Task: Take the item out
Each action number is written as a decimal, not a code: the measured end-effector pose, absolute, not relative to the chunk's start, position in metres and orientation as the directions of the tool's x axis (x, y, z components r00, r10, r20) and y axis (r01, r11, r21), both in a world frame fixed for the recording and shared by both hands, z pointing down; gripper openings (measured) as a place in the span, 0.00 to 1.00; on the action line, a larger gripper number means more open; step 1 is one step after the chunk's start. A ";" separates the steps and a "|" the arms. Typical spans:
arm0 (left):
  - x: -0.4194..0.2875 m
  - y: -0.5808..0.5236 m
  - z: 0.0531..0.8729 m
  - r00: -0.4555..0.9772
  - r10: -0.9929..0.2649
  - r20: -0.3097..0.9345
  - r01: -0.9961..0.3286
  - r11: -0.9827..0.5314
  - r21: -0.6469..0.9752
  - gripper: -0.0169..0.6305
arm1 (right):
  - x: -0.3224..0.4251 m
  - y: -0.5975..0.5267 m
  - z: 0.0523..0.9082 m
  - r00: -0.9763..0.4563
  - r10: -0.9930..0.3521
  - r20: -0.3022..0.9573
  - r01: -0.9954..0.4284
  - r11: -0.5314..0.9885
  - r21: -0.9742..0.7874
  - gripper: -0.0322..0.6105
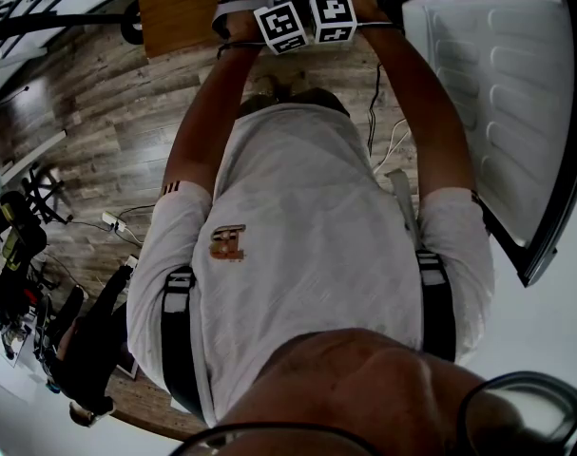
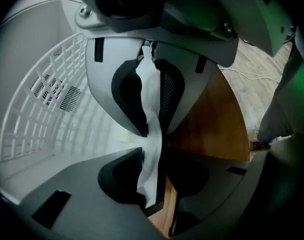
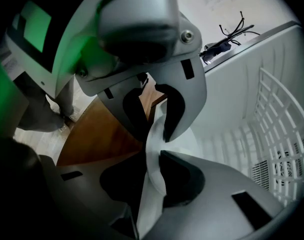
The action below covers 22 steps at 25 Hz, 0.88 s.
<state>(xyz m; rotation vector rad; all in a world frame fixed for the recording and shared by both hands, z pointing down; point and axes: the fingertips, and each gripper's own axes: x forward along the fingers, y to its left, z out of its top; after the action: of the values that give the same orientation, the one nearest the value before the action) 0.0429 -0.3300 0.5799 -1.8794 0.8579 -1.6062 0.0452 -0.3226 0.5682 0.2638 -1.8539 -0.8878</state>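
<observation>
White on white: pinching one thin, wavy white strip (image 2: 150,99) with the left tongs (image 2: 153,151), pressing shut on it from both sides. Pinching the same strip with the right tongs (image 3: 150,159) too, likewise clamped on it, facing the left pair nose to nose. Holding it just beside one white plastic lattice basket (image 2: 36,109), with one brown wooden counter (image 2: 207,129) on its other side. Not managing to tell what is lying in the basket. Counting two tongs, one strip, one basket, one white ribbed lid (image 1: 497,93) standing open at the right.
</observation>
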 end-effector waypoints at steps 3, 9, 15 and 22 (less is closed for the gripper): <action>0.042 -0.330 0.578 0.104 -0.756 0.647 -0.124 -0.655 -0.745 0.23 | 0.045 -0.322 0.566 -0.465 -0.549 0.695 0.208 0.695 0.688 0.19; 0.044 -0.328 0.580 0.121 -0.768 0.629 -0.102 -0.640 -0.762 0.19 | 0.046 -0.318 0.569 -0.467 -0.556 0.688 0.217 0.682 0.699 0.18; 0.045 -0.326 0.576 0.147 -0.798 0.585 -0.067 -0.598 -0.799 0.14 | 0.047 -0.315 0.569 -0.467 -0.582 0.666 0.212 0.657 0.723 0.17; 0.045 -0.327 0.569 0.180 -0.836 0.518 -0.054 -0.534 -0.844 0.10 | 0.047 -0.314 0.563 -0.475 -0.628 0.616 0.194 0.609 0.769 0.14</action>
<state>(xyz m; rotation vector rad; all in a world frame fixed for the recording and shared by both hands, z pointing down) 0.0451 -0.3275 0.5687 -1.7597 0.8448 -1.4225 0.0467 -0.3145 0.5628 0.3514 -1.8208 -1.0148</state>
